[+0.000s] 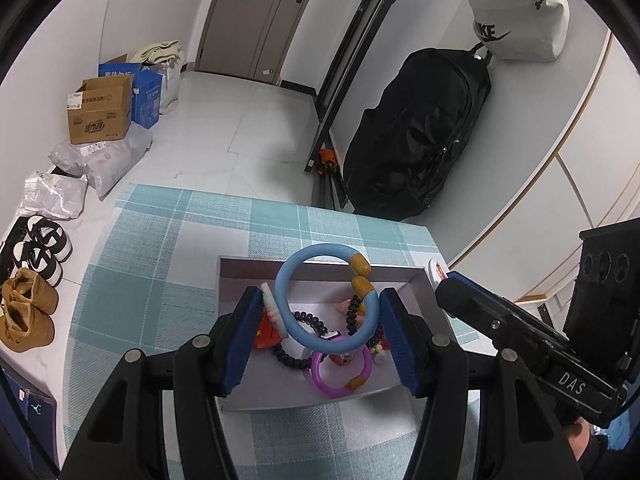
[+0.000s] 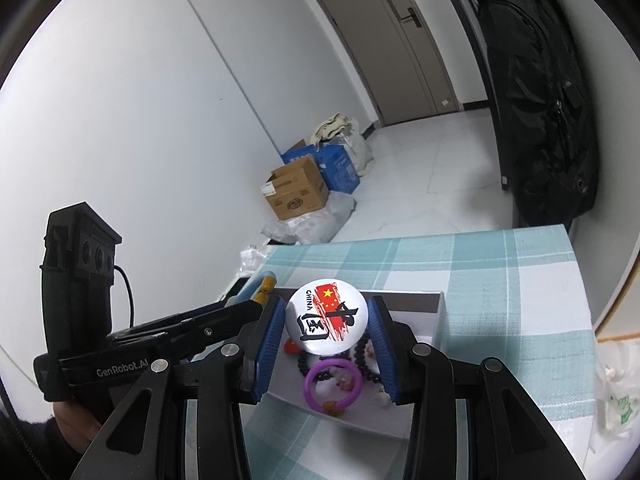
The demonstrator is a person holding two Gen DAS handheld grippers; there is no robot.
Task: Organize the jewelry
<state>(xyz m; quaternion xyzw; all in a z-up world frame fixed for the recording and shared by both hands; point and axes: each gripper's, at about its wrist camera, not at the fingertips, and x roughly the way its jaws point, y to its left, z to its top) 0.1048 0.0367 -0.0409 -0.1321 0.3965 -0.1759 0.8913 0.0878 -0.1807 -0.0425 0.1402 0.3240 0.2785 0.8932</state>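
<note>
Left gripper (image 1: 320, 320) clamping blue bangle (image 1: 326, 300), right gripper (image 2: 326, 330) clamping round badge (image 2: 326, 317), both hovering over white box (image 1: 320, 270), probably for sorting. Below, purple ring (image 2: 331, 385) and dark beads (image 1: 306, 318) lying inside. Checked cloth (image 2: 500, 280) beyond.

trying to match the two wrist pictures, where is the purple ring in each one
Left wrist view: the purple ring lies in the white box, low centre, below the held blue bangle.
Right wrist view: the purple ring sits low centre, below the held round badge.
Shared landmark: the brown cardboard carton.
</note>
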